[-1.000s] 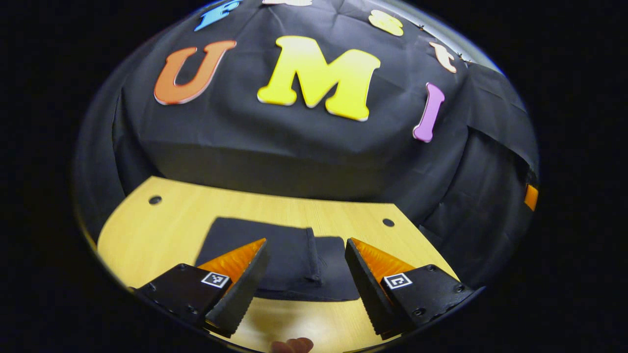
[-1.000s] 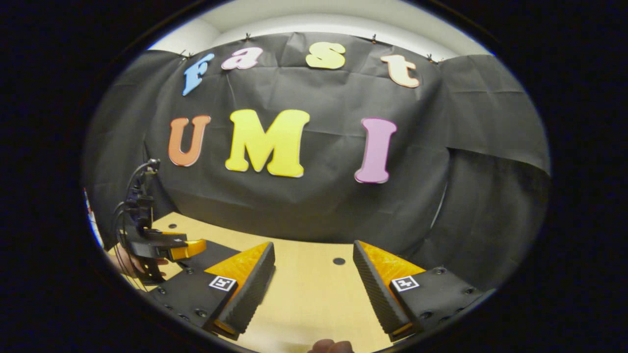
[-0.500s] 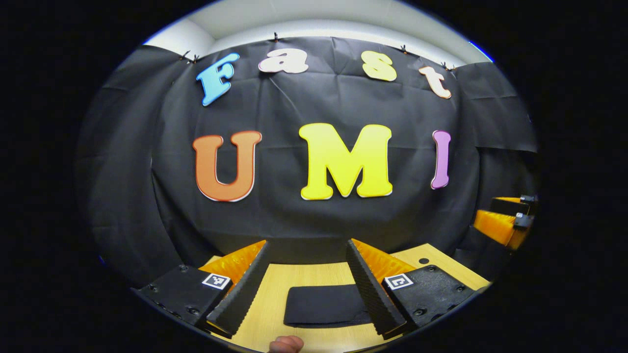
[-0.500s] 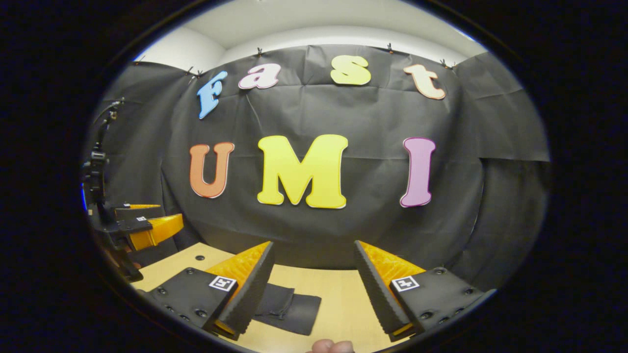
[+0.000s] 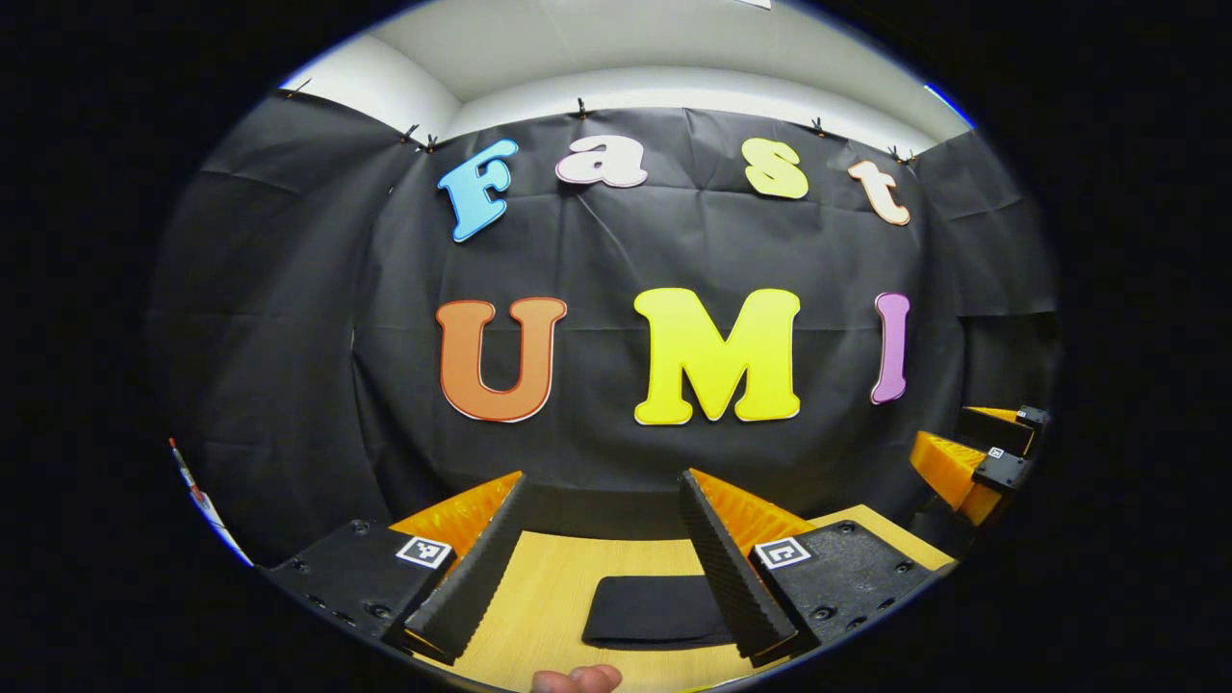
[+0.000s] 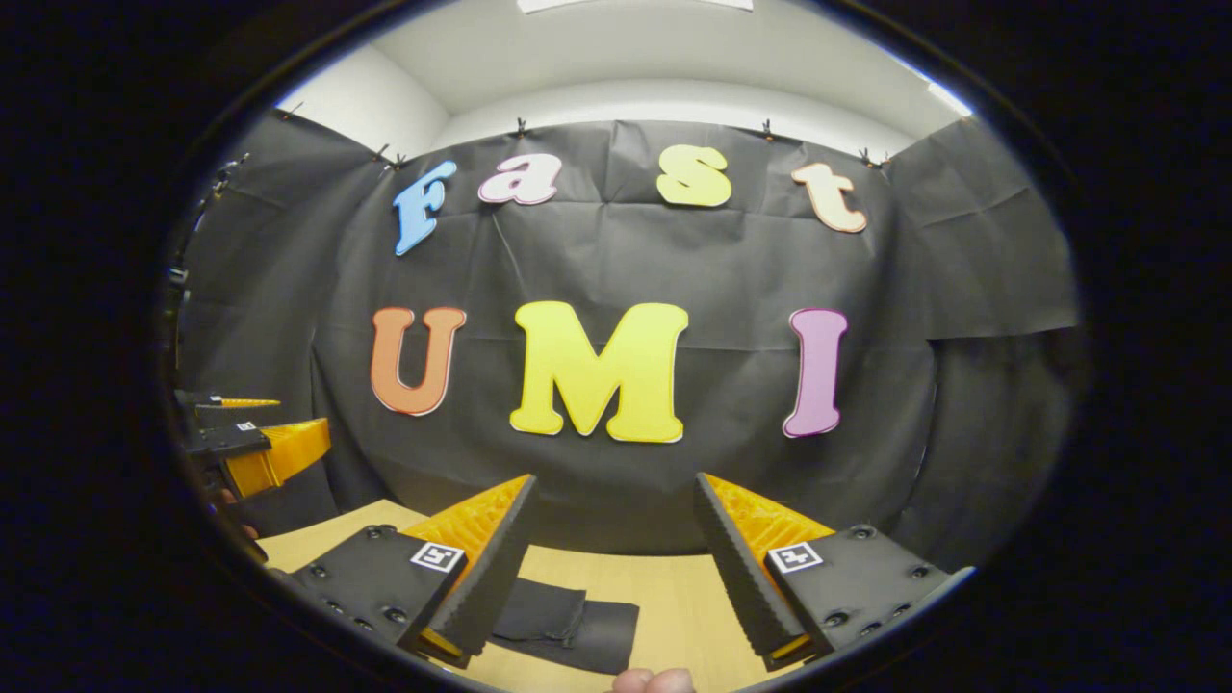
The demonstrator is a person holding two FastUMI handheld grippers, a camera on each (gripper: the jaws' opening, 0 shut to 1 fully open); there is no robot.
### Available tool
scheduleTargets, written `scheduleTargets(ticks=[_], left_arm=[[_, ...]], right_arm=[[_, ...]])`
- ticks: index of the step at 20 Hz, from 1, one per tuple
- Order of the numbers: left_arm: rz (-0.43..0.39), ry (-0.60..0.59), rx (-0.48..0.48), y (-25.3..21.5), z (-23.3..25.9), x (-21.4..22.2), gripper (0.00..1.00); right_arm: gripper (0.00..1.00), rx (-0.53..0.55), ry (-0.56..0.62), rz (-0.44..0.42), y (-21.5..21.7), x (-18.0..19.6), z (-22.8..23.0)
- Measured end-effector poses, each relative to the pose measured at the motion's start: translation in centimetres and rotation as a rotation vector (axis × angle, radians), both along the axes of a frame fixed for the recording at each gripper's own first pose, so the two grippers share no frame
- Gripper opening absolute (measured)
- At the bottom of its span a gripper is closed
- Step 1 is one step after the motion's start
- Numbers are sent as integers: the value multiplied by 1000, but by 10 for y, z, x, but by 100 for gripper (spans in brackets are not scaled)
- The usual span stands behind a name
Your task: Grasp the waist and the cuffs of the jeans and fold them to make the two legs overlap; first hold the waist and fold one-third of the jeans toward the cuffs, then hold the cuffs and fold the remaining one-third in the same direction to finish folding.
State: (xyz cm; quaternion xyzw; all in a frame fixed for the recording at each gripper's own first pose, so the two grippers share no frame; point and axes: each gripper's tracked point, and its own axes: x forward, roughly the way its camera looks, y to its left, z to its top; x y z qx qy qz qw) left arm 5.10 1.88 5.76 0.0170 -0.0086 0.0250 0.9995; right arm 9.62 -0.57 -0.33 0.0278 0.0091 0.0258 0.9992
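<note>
The dark jeans (image 5: 654, 612) lie folded into a small flat rectangle on the wooden table (image 5: 549, 597), below and between my left gripper's fingers. My left gripper (image 5: 602, 486) is open and empty, held above the table and facing the wall. In the right gripper view the folded jeans (image 6: 577, 624) sit low, just right of the near finger. My right gripper (image 6: 616, 486) is open too, with nothing between its fingers. Each gripper appears at the other view's edge: the right gripper (image 5: 972, 462) at the right, the left gripper (image 6: 250, 448) at the left.
The black cloth wall (image 5: 616, 250) hangs close behind the table's far edge. Bare wooden table (image 6: 674, 606) shows to the right of the jeans. A fingertip (image 5: 576, 680) of the holding hand peeks in at the bottom.
Both grippers have lifted and tilted up from the table toward the wall. The folded jeans stay flat on the table and now look smaller and lower in both views.
</note>
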Motion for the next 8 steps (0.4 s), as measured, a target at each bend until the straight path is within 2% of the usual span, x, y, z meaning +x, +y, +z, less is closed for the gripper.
scheduleTargets(ticks=[8], left_arm=[[-61, -3, -25, -15, -7, 1, 98]], right_arm=[[98, -31, 23, -23, -2, -7, -6]])
